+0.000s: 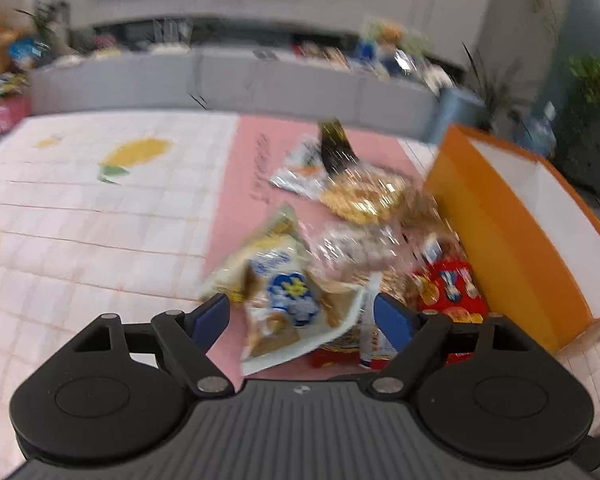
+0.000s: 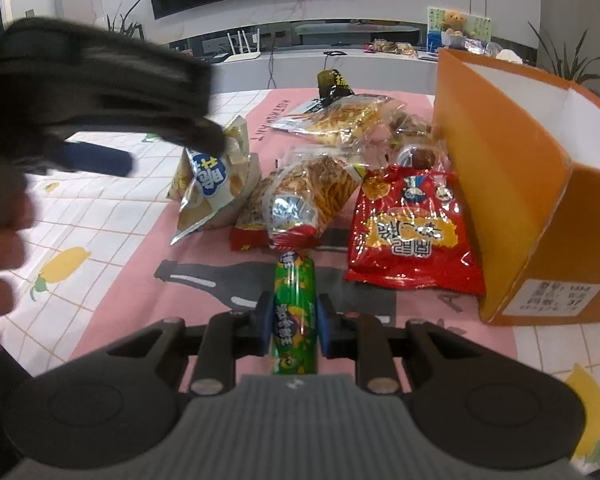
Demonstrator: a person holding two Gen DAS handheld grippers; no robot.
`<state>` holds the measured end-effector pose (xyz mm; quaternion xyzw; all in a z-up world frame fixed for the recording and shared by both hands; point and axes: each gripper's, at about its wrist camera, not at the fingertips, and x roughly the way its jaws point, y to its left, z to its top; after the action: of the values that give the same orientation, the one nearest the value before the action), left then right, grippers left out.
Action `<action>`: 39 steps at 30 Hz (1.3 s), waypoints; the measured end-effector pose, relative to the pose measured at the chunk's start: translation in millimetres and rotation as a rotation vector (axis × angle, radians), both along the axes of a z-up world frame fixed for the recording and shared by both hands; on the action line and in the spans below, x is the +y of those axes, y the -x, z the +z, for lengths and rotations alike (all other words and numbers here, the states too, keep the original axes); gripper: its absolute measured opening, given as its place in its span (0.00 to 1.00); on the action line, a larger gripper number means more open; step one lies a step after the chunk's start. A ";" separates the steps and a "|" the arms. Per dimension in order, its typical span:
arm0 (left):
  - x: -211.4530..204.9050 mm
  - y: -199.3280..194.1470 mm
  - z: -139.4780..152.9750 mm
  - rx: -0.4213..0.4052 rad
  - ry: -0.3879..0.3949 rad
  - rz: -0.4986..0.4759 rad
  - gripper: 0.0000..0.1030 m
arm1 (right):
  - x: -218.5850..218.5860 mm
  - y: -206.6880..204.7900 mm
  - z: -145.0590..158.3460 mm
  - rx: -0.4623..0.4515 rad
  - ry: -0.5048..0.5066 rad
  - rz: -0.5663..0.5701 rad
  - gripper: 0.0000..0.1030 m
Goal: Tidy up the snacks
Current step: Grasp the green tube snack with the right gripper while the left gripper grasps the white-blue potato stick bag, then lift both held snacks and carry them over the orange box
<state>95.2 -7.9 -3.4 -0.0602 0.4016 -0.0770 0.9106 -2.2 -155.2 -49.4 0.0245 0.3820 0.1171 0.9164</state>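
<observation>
My right gripper [image 2: 294,326] is shut on a green sausage-shaped snack stick [image 2: 295,308], held just above the tablecloth. My left gripper [image 1: 302,318] is open, its blue pads on either side of a white and blue snack bag [image 1: 284,292]; it also shows blurred in the right wrist view [image 2: 112,162], above that bag [image 2: 210,184]. A red snack bag [image 2: 412,232], a bag of stick snacks [image 2: 308,200] and a yellow crisps bag [image 2: 340,118] lie in a pile left of an open orange box [image 2: 512,184].
A dark packet [image 2: 332,82] lies at the far end of the pile. The pink and white tablecloth [image 2: 112,216] covers the table. A low TV bench [image 2: 340,36] with clutter stands behind. The orange box also shows in the left wrist view [image 1: 512,232].
</observation>
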 end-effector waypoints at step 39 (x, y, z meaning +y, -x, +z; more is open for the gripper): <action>48.3 2.8 38.9 -0.095 0.285 0.140 0.59 | -16.2 13.6 34.4 -0.041 -0.180 0.047 0.19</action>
<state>92.5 40.4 35.5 -0.2126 0.3378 -0.0722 0.9140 -15.8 -171.5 -15.0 0.0954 0.3518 0.1729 0.9150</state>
